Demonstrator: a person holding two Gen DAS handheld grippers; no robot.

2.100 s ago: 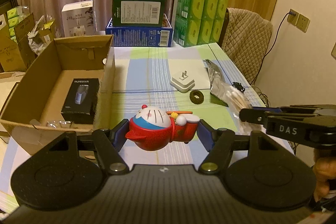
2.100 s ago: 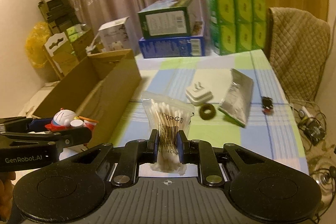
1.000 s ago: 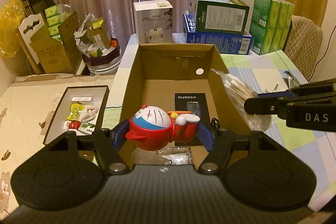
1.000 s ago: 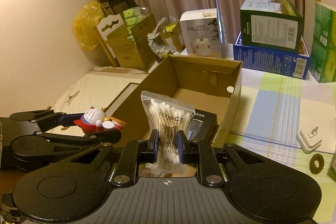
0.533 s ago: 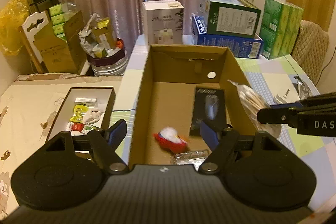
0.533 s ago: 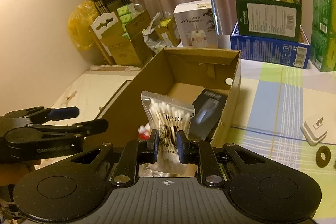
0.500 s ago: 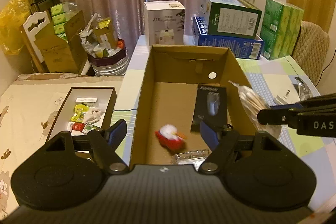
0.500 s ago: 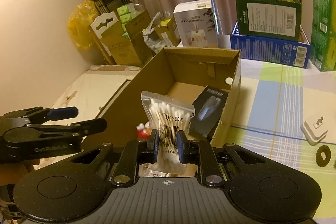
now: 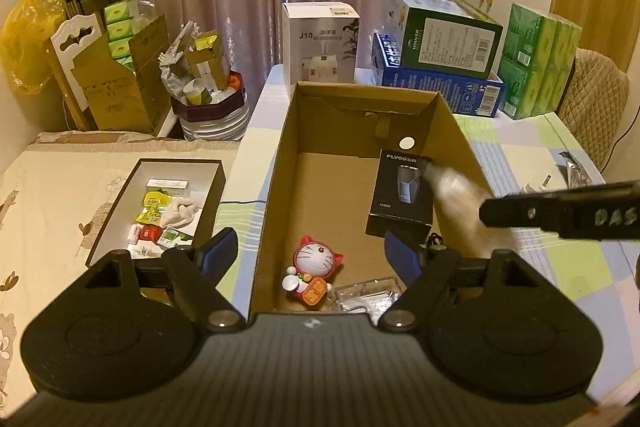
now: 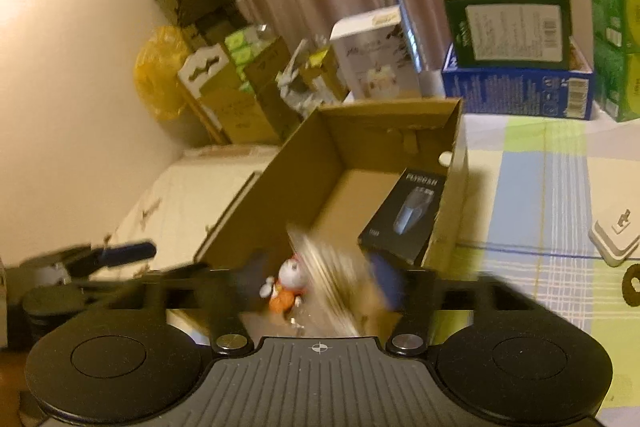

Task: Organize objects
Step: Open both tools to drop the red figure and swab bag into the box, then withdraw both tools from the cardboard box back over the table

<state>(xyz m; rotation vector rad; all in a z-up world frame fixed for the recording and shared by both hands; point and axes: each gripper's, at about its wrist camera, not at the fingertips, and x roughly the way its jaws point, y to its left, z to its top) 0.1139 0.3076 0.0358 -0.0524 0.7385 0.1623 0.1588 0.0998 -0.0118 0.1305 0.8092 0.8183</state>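
Note:
The open cardboard box [image 9: 276, 163] [image 10: 256, 203] stands on the table. On its floor lie the red cat figurine [image 9: 314, 269] [image 10: 288, 285], a black shaver package [image 9: 402, 197] [image 10: 408, 217] and clear wrappers [image 9: 366, 293]. My left gripper [image 9: 312, 255] hangs above the figurine, its jaws opening and nothing between them. The jaws of my right gripper [image 10: 320, 277] are opening; the bag of cotton swabs [image 10: 332, 291] is a blur dropping between them, free of the pads. In the left wrist view that bag [image 9: 466, 211] blurs beside the right gripper's finger [image 9: 560, 213].
A shallow tray [image 9: 160, 207] of small items sits left of the box on a cream surface. Stacked cartons [image 9: 436, 55] and green tissue packs [image 9: 538, 61] line the table's far end. A white plug [image 10: 616, 233] and a dark ring [image 10: 634, 283] lie on the checked cloth at right.
The left gripper opened and the figurine dropped to the box floor. The right gripper has now spread its jaws and let go of the cotton swab bag, which falls into the box.

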